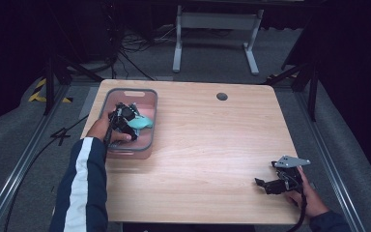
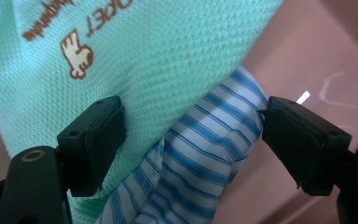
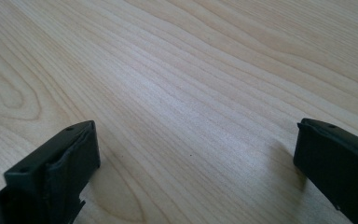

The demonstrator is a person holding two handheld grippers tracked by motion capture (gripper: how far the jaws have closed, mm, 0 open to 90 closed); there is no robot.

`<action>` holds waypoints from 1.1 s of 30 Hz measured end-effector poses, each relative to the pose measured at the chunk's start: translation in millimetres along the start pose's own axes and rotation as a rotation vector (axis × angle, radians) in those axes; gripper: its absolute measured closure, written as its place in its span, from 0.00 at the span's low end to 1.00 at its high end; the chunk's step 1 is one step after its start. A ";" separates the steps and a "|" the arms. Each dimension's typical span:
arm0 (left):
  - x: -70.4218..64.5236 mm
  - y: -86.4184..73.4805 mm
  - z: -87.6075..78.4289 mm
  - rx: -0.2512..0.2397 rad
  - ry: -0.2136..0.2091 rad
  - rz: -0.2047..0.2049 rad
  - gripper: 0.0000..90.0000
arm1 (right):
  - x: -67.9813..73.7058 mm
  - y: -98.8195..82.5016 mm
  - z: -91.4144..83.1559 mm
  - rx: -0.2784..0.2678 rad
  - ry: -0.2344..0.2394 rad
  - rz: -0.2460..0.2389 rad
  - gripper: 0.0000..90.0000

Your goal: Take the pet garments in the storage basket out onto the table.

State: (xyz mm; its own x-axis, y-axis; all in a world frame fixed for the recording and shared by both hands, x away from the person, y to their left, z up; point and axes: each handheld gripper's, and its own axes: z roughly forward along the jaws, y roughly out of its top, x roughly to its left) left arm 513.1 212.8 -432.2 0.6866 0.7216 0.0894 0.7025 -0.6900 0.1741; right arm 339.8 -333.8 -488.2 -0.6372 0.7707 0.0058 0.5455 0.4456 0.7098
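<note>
A pink plastic bin (image 1: 131, 92) stands at the table's left side, and my left gripper (image 1: 125, 121) reaches down into it. Inside lies a mint-green knitted garment (image 2: 158, 51) with a small brown print, and a blue-and-white striped cloth (image 2: 205, 149) lies partly under it. The left gripper (image 2: 191, 121) is open with both cloths between its jaws: one pad lies on the mint fabric, the other is at the striped cloth's edge. The mint garment (image 1: 142, 123) shows beside the gripper from above. Near the table's front right corner my right gripper (image 1: 263, 184) lies low over bare wood, open (image 3: 196, 140) with nothing between its jaws.
The wooden table (image 1: 212, 140) has a round cable hole (image 1: 221, 96) near its far edge. On the floor beyond stand a grey metal frame (image 1: 217, 21) and loose cables (image 1: 130, 48). The pink bin wall (image 2: 317, 51) rises close behind the cloths.
</note>
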 end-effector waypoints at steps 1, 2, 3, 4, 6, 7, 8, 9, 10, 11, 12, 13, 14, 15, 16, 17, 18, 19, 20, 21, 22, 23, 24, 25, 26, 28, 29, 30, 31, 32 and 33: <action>0.0 1.0 1.9 0.008 0.004 -0.003 0.24 | 0.0 0.0 0.0 0.000 0.000 0.000 0.01; 0.2 1.8 3.4 0.007 0.002 -0.010 0.24 | 0.0 0.0 0.0 0.000 0.000 0.000 0.01; 1.0 2.4 3.2 0.010 0.000 -0.014 0.23 | 0.0 0.0 0.0 0.000 0.000 0.000 0.01; 1.6 3.0 3.4 0.012 -0.002 -0.018 0.23 | 0.0 0.0 0.0 0.000 0.000 0.000 0.01; 2.3 3.4 3.6 0.014 -0.014 -0.018 0.25 | 0.0 0.0 0.0 0.000 0.000 0.000 0.01; 2.3 3.4 3.6 0.014 -0.014 -0.018 0.26 | 0.0 0.0 0.0 0.000 0.000 0.000 0.01; 1.9 3.5 3.2 0.011 -0.011 -0.020 0.26 | 0.0 0.0 0.0 0.000 0.000 0.000 0.01; 1.5 3.5 2.3 0.010 -0.012 -0.020 0.30 | 0.0 0.0 0.0 0.000 0.000 0.000 0.01; 1.3 3.5 1.2 0.008 -0.010 -0.011 0.37 | 0.0 0.0 0.0 0.000 0.000 0.000 0.01; 0.8 3.5 0.4 0.009 -0.006 -0.004 0.45 | 0.0 0.0 0.0 0.000 0.000 0.000 0.01; 0.0 3.6 -0.2 0.009 0.007 0.004 0.50 | 0.0 0.0 0.0 0.000 0.000 0.000 0.01; -1.1 3.9 -0.2 0.010 0.010 0.007 0.54 | 0.0 0.0 0.0 0.000 0.000 0.000 0.01; -1.8 4.4 -0.7 0.017 0.005 0.016 0.56 | 0.0 0.0 0.0 0.000 0.000 0.000 0.01; -3.2 4.4 -0.7 0.011 0.020 0.022 0.60 | 0.0 0.0 0.0 0.000 0.000 0.000 0.01; -4.0 4.6 -0.8 0.014 0.020 0.030 0.63 | 0.0 0.0 0.0 0.000 0.000 0.000 0.01; -4.6 5.0 -0.9 0.016 0.033 0.031 0.65 | 0.0 0.0 0.0 0.000 0.000 0.000 0.01; -4.9 5.5 -1.0 0.020 0.039 0.030 0.68 | 0.0 0.0 0.0 0.000 0.000 0.000 0.01; -5.5 5.7 -0.8 0.019 0.051 0.033 0.70 | 0.0 0.0 0.0 0.000 0.000 0.000 0.01; -5.5 5.7 -0.8 0.019 0.051 0.033 0.72 | 0.0 0.0 0.0 0.000 0.000 0.000 0.01; -5.3 6.3 -1.4 0.029 0.049 0.036 0.72 | 0.0 0.0 0.0 0.000 0.000 0.000 0.01; -6.5 6.4 -1.2 0.024 0.068 0.033 0.72 | 0.0 0.0 0.0 0.000 0.000 0.000 0.01; -7.7 6.0 -1.1 0.020 0.079 0.041 0.75 | 0.0 0.0 0.0 0.000 0.000 0.000 0.01; -8.4 5.6 -1.3 0.014 0.084 0.040 0.76 | 0.0 0.0 0.0 0.000 0.000 0.000 0.01; -8.4 5.6 -1.3 0.014 0.084 0.040 0.76 | 0.0 0.0 0.0 0.000 0.000 0.000 0.01; -9.6 4.6 -2.2 0.005 0.087 0.042 0.77 | 0.0 0.0 0.0 0.000 0.000 0.000 0.01; -10.5 3.4 -3.9 -0.013 0.085 0.038 0.78 | 0.0 0.0 0.0 0.000 0.000 0.000 0.01; -10.5 2.9 -5.6 -0.017 0.081 0.039 0.79 | 0.0 0.0 0.0 0.000 0.000 0.000 0.01; -10.9 1.9 -6.9 -0.037 0.088 0.036 0.79 | 0.0 0.0 0.0 0.000 0.000 0.000 0.01; -11.3 1.0 -9.6 -0.042 0.089 0.036 0.79 | 0.0 0.0 0.0 0.000 0.000 0.000 0.01; -11.5 0.6 -11.8 -0.047 0.089 0.040 0.79 | 0.0 0.0 0.0 0.000 0.000 0.000 0.01; -12.2 -0.3 -13.6 -0.062 0.095 0.038 0.80 | 0.0 0.0 0.0 0.000 0.000 0.000 0.01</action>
State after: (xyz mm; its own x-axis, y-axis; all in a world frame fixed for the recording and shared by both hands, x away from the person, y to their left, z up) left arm 502.0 205.0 -420.0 0.6896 0.6992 0.1886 0.6616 -0.7141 0.2288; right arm 339.8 -333.8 -488.2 -0.6371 0.7707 0.0057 0.5455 0.4457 0.7098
